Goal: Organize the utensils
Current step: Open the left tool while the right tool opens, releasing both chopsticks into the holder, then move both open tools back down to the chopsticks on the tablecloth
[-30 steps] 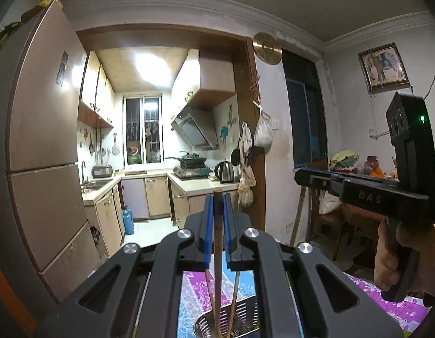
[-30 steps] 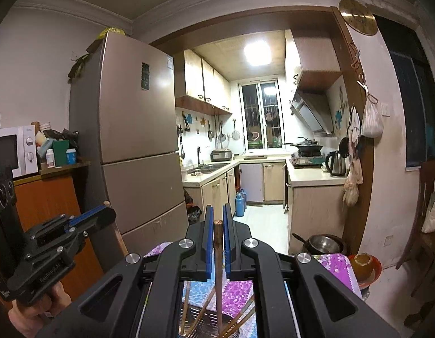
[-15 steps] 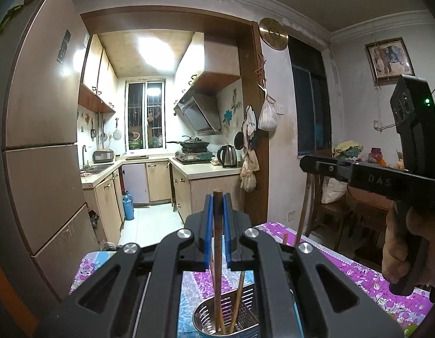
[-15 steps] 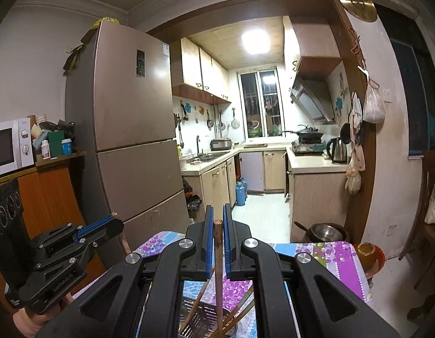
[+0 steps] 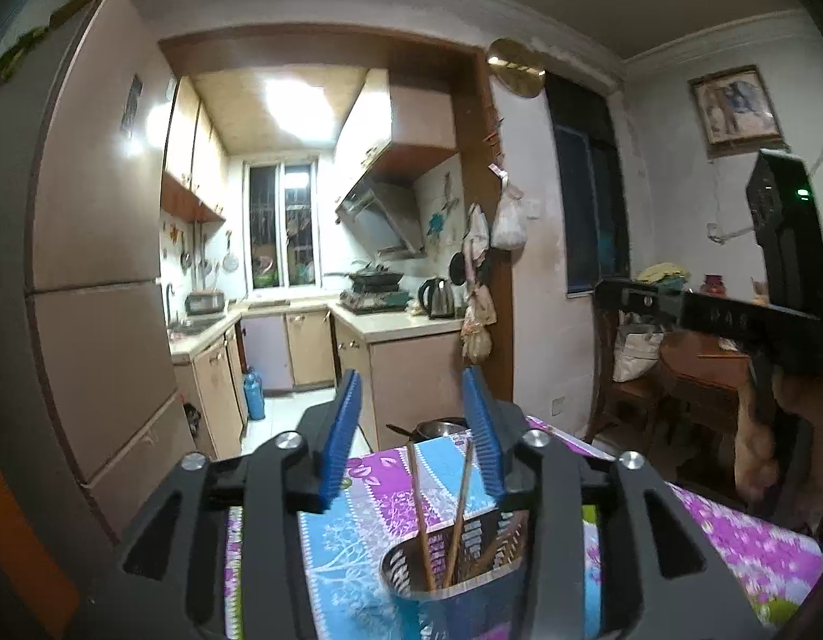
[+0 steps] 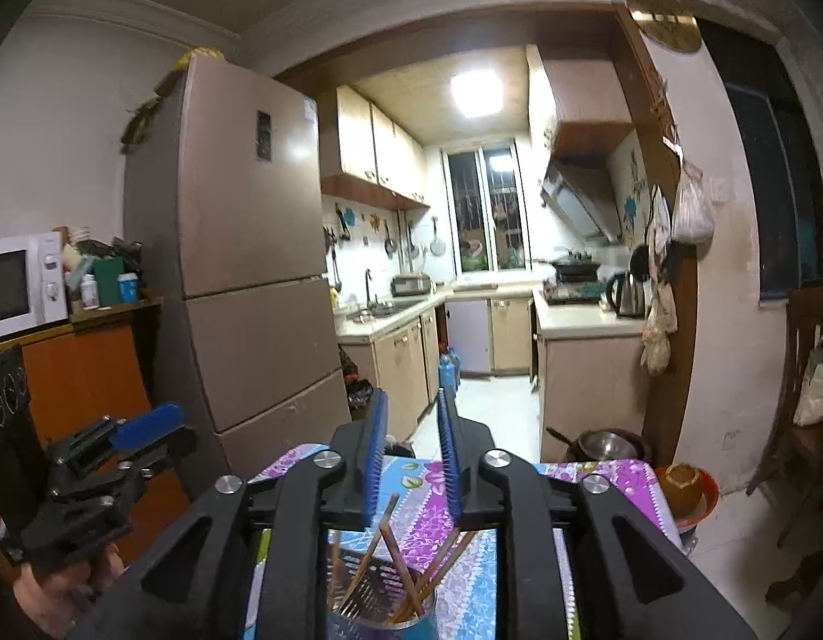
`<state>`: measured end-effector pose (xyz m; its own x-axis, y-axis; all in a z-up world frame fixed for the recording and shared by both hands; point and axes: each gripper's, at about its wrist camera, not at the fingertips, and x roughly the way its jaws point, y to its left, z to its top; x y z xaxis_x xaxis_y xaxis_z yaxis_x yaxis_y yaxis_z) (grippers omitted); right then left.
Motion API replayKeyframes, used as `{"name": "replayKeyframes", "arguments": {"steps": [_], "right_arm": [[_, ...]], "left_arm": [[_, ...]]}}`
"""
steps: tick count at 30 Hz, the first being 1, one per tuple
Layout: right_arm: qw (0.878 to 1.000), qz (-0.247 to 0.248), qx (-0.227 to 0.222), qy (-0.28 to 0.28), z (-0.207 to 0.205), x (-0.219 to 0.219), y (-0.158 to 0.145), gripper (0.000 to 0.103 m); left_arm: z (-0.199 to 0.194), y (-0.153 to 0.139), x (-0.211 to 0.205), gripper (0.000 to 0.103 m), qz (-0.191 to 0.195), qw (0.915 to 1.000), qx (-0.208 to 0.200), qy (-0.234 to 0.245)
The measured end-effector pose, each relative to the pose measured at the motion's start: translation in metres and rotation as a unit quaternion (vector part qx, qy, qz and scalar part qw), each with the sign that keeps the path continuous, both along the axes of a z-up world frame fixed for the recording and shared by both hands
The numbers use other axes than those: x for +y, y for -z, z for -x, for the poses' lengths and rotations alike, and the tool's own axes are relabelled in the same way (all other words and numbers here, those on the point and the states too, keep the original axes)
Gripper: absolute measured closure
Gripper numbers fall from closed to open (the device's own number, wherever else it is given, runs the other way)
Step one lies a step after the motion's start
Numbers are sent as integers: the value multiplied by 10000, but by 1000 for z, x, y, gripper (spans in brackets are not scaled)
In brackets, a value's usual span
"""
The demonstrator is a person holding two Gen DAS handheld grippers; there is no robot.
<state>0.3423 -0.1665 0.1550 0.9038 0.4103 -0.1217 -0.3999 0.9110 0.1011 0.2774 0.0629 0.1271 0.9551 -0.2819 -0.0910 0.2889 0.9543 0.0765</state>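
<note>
**Chopsticks standing in the holder**

While both grippers are hovering above the floral tablecloth [image 5: 358, 512], the left gripper [image 5: 411, 432] and right gripper [image 6: 410, 458] are gaping apart, empty; the chopsticks [image 5: 419, 512] are leaning inside the perforated metal holder [image 5: 398, 568] just below.

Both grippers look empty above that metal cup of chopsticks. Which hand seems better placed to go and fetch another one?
Hard to say, either: the left gripper and right gripper are both open, empty, above the holder. No loose chopsticks show on the tablecloth.

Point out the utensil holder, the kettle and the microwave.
utensil holder [image 5: 465, 544], left wrist view, perforated inner wall.
kettle [image 6: 627, 293], right wrist view, body.
microwave [image 6: 6, 288], right wrist view, door.
</note>
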Motion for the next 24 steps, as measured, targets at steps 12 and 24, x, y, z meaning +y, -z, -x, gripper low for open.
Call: {"name": "replayKeyframes", "arguments": {"steps": [12,24], "right_arm": [[9989,402,-128,-207,190,-33,94,66],[9952,387,888,135,278,-25,218,66]], "left_arm": [[157,113,100,52,-284,9943,946,-392],[224,245,132,63,-82,9798,1871,-708]]}}
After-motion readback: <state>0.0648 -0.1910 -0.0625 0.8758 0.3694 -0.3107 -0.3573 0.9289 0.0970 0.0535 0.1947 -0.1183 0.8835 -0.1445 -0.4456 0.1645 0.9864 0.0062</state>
